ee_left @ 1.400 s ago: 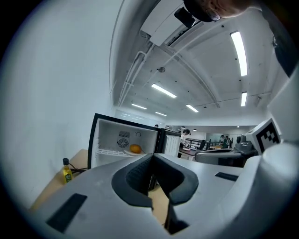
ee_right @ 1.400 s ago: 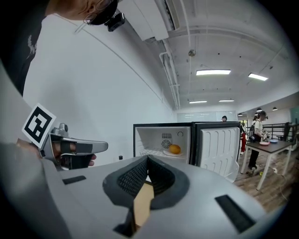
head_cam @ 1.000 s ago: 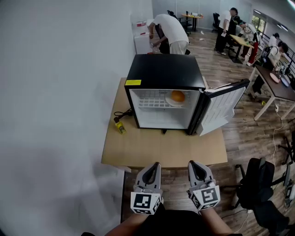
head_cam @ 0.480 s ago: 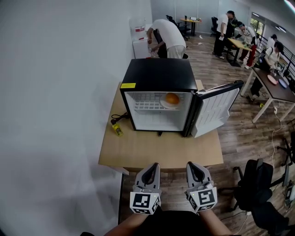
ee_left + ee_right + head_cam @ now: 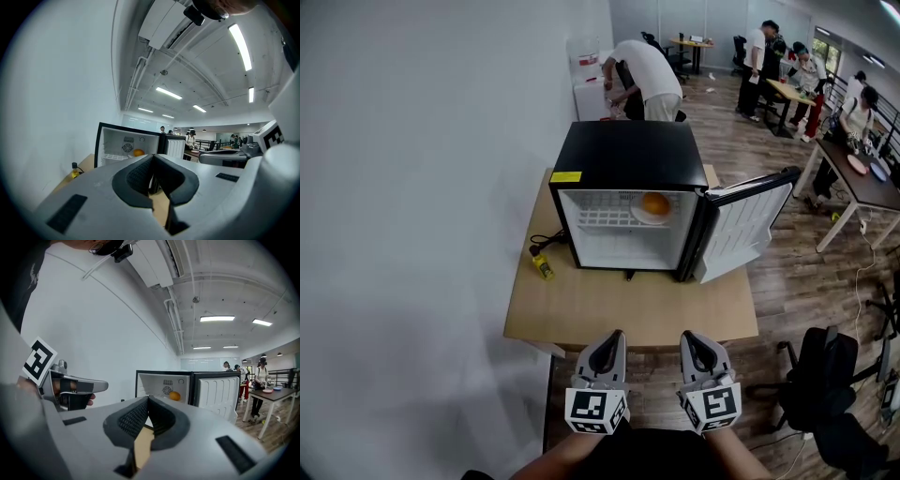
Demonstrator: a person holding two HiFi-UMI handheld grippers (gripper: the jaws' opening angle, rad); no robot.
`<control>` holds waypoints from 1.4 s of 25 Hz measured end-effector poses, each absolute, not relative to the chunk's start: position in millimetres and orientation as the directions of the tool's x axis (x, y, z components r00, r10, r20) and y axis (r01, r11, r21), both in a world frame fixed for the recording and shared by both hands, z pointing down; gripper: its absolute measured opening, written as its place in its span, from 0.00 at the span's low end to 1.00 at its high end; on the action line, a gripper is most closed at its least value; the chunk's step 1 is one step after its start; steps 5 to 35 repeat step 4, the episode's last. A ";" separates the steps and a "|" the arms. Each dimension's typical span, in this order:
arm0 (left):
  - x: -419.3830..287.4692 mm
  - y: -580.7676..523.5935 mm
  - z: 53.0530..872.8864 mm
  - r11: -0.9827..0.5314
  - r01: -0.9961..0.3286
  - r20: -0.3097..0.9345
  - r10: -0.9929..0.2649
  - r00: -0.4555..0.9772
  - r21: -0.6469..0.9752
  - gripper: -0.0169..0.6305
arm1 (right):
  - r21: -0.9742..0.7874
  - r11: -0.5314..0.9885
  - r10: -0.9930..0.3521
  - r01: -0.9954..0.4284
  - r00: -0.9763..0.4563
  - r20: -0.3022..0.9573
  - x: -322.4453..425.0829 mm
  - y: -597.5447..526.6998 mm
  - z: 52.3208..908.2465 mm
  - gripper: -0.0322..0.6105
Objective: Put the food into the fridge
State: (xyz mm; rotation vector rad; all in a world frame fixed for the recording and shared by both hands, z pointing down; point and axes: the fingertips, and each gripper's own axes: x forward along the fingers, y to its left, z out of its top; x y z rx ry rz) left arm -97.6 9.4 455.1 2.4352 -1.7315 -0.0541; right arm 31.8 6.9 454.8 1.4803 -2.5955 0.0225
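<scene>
A black mini fridge [image 5: 628, 150] stands on a wooden table [image 5: 628, 309] with its door [image 5: 741, 225] swung open to the right. On its wire shelf an orange round food [image 5: 655, 203] lies on a white plate. The food also shows inside the fridge in the left gripper view [image 5: 138, 152] and the right gripper view [image 5: 174, 395]. My left gripper [image 5: 612, 339] and right gripper [image 5: 694, 339] hang side by side off the table's near edge, well short of the fridge. Both are shut and empty, the jaws meeting tip to tip [image 5: 152, 157] [image 5: 147, 399].
A small yellow item [image 5: 543, 265] and a black cable lie on the table left of the fridge. A white wall runs along the left. A black office chair [image 5: 825, 375] stands at the right. Several people work at desks in the back.
The head view has shifted slightly, so the fridge sits a little differently in the picture. Both grippers stay shut in the same place below the table edge.
</scene>
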 end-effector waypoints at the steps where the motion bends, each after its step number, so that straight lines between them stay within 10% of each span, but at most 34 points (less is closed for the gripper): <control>1: -99.4 6.6 454.6 -0.321 -0.936 0.057 -0.942 0.331 0.146 0.05 | 0.064 0.512 -0.854 -0.857 -0.500 0.142 29.2 5.3 455.2 0.14; 35: -107.0 -1.7 451.5 -0.311 -0.940 0.044 -0.946 0.320 0.142 0.05 | 0.065 0.508 -0.856 -0.859 -0.496 0.145 21.1 -0.7 454.4 0.14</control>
